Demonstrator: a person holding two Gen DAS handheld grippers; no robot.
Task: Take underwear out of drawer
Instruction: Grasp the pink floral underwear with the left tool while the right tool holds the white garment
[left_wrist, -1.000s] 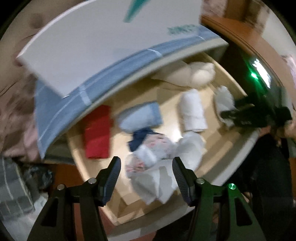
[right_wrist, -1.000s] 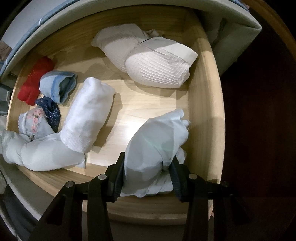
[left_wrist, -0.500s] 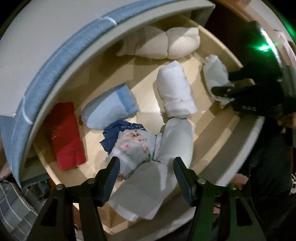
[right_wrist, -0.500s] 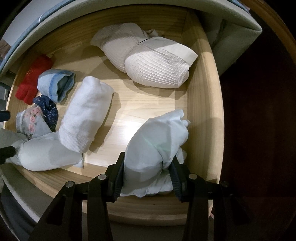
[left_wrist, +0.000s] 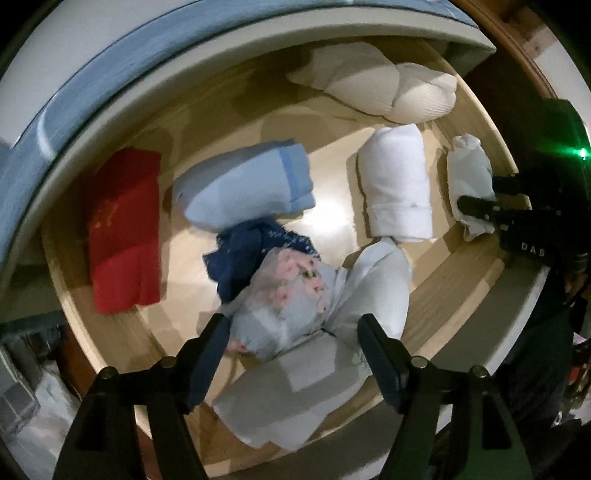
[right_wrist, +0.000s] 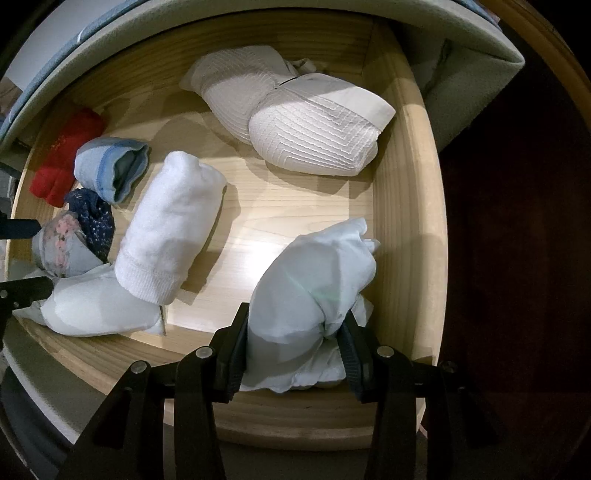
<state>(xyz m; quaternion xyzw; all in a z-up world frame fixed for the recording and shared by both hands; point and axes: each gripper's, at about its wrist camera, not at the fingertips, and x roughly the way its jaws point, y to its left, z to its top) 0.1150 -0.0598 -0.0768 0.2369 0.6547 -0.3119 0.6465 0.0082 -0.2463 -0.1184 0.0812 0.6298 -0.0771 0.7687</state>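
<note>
Jaws of the right gripper (right_wrist: 293, 341) are clamped on a pale white bundle of underwear (right_wrist: 314, 291), pads pressing into both sides; bundle sits at the near right corner of the wooden drawer (right_wrist: 410, 206), on the drawer floor against the front wall. In the left wrist view the same gripper (left_wrist: 476, 210) shows at far right, black, with the white bundle (left_wrist: 469, 173) between its fingers.

Left gripper (left_wrist: 291, 332) points down over the near left part of the drawer (left_wrist: 443, 280), jaws wide apart and just been opening. Between them, not pressed by either pad: floral pale bundle (left_wrist: 284, 295) and a pale blue-white bundle (left_wrist: 365, 284) lying just beside it, touching. Pale folded cloth (left_wrist: 288, 398) underneath, running to the near edge. Left fingertips (right_wrist: 22, 229) also poke in at the left edge of the right wrist view, either side of the floral bundle (right_wrist: 61, 247).

Next out: navy dotted piece (left_wrist: 243, 251) touching the floral one. White rolled towel-like item (left_wrist: 399, 184) mid drawer, ribbed cuff toward the near side. Light blue folded piece (left_wrist: 247, 188) left of it. Red folded item (left_wrist: 125, 229) at the far left of the drawer. Farthest: two cream textured bundles (left_wrist: 384, 88) at the back wall, touching each other. Grey-blue padded edge (left_wrist: 110, 70) overhangs the back of the drawer.
</note>
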